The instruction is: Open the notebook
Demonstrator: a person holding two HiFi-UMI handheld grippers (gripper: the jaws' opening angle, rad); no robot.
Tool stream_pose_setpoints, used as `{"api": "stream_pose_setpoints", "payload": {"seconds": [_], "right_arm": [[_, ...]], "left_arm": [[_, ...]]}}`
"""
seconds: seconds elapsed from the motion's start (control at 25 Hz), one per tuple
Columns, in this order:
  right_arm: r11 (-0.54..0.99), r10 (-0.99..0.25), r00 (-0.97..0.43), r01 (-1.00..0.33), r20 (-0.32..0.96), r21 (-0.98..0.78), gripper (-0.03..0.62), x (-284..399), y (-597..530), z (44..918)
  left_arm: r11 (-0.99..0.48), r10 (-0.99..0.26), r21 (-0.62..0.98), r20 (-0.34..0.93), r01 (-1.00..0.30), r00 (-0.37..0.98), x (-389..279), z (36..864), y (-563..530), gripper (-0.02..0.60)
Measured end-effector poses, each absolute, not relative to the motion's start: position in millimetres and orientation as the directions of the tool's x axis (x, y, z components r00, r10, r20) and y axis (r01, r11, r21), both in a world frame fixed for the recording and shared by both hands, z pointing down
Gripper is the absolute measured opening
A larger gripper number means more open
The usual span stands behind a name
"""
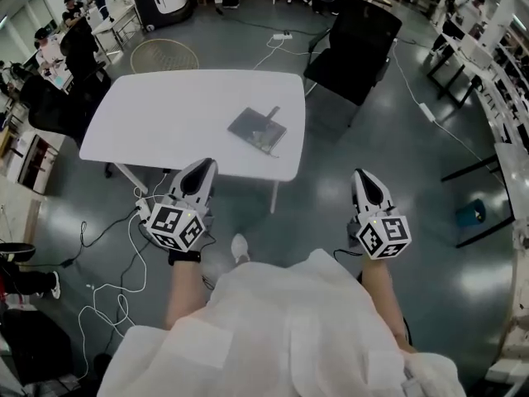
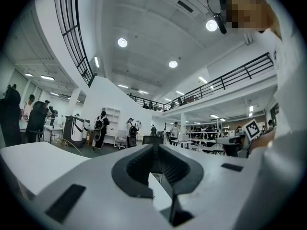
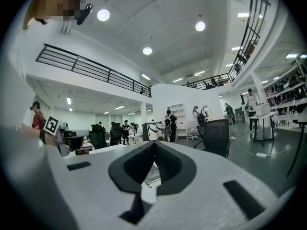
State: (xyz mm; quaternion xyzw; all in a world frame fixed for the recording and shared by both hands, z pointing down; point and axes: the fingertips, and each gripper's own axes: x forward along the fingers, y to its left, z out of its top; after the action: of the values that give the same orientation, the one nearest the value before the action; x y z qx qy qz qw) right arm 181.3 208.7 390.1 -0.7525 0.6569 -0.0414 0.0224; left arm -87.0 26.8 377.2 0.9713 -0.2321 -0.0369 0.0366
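Clothing: pale, creased fabric (image 1: 281,329) is seen lowest in the head view, with both forearms stretched forward from under it.
Left gripper (image 1: 199,172): it is held level and short of the table edge. Its white shell is smooth and wedge-shaped, the dark ribbed pads are pressed together at the tip, and nothing is caught in the hollow behind them.
Right gripper (image 1: 369,182): it is carried level over bare floor, off to the right of the table. Its jaws are likewise brought together and nothing is pinched. The black-and-white marker cube is borne at its rear.
Reason for the pose: both tools are judged to be parked at waist height because no reach has been started; the task is not yet begun.
Floor (image 1: 331,155): grey and glossy, with pale cables (image 1: 124,255) looped near the left table legs.
Table (image 1: 165,114): a white, matt top with rounded corners, set on thin legs.
Notebook (image 1: 257,129): it is laid shut and flat on the right part of the table, turned at an angle to the edges and well apart from both grippers. The cover is grey and thin-looking. A dark strip is seen at its far corner; what that is cannot be told.
Handling: a thin cover lying flat is judged hard to catch, so an edge would need lifting while the book is steadied.
Chair (image 1: 355,48): black and padded, placed beyond the table's far right corner.
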Motion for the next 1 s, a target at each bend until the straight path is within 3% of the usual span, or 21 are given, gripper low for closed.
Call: {"api": "stream_pose_setpoints", "payload": {"seconds": [0.44, 1.0], "right_arm": [[-0.112, -0.992, 0.103, -0.986, 0.074, -0.124, 0.005, 196, 170, 412], [-0.058, -0.993, 0.044, -0.989, 0.110, -0.133, 0.032, 246, 24, 421]], "left_arm": [[-0.874, -0.477, 0.113, -0.021, -0.472, 0.879, -78, 394, 0, 0.031], [-0.833, -0.542, 0.140, -0.018, -0.535, 0.840, -48, 406, -140, 0.031]]}}
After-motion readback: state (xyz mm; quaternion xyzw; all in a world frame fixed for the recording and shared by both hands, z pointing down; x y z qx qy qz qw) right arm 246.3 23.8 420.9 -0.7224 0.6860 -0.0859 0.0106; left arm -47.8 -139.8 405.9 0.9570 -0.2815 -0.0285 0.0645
